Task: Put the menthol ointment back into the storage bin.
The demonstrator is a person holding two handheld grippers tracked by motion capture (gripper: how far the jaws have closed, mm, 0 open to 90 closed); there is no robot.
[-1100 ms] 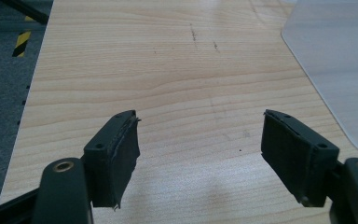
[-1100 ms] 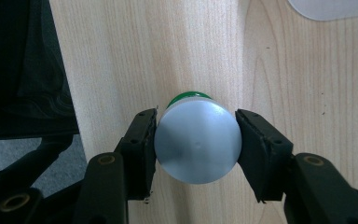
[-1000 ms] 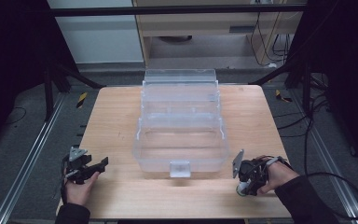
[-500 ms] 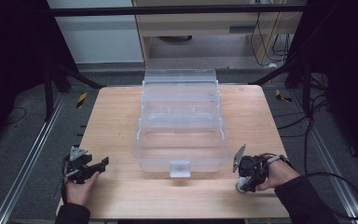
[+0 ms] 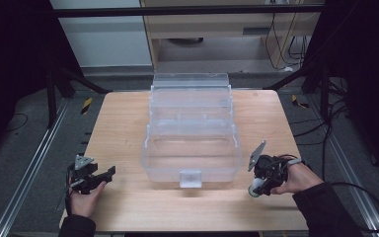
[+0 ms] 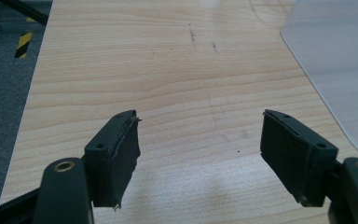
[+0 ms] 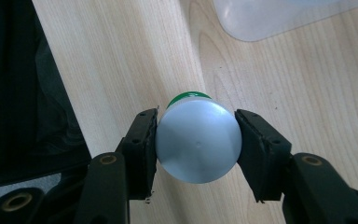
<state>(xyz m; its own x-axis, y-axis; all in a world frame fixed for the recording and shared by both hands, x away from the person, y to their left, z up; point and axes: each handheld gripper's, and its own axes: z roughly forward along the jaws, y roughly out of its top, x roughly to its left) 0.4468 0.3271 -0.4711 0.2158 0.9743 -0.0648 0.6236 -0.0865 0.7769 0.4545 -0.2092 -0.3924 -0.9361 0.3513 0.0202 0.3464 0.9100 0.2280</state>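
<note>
Left side first: my left gripper (image 5: pixel 109 172) sat low over the near-left corner of the table (image 5: pixel 118 123), held in the left hand (image 5: pixel 83 201). Its jaws stood wide apart w/ nothing between them; in the left gripper view (image 6: pixel 199 154) I saw just bare wood grain under the pads (image 6: pixel 127 149), plus a frosted corner of the clear box (image 6: pixel 345 65) at the upper right.

Centre: the clear plastic box (image 5: pixel 191 133) lay opened out on the table, tiers stepping back toward the far edge, a small latch tab at its near wall. Looked empty, tho the plastic made it hard to be sure.

Right side: my right gripper (image 5: pixel 254 189) was just beside the box's near-right corner, close to the tabletop, right hand (image 5: pixel 296 178) behind it. Its jaws were clamped on a small bottle (image 7: pixel 198 142), pads (image 7: pixel 144 140) pressed against both sides. In the right gripper view I saw its pale round end facing the cam and a green end beyond it, towards the wood. From the high view the bottle (image 5: pixel 252 188) showed pale w/ green at the tip.
</note>
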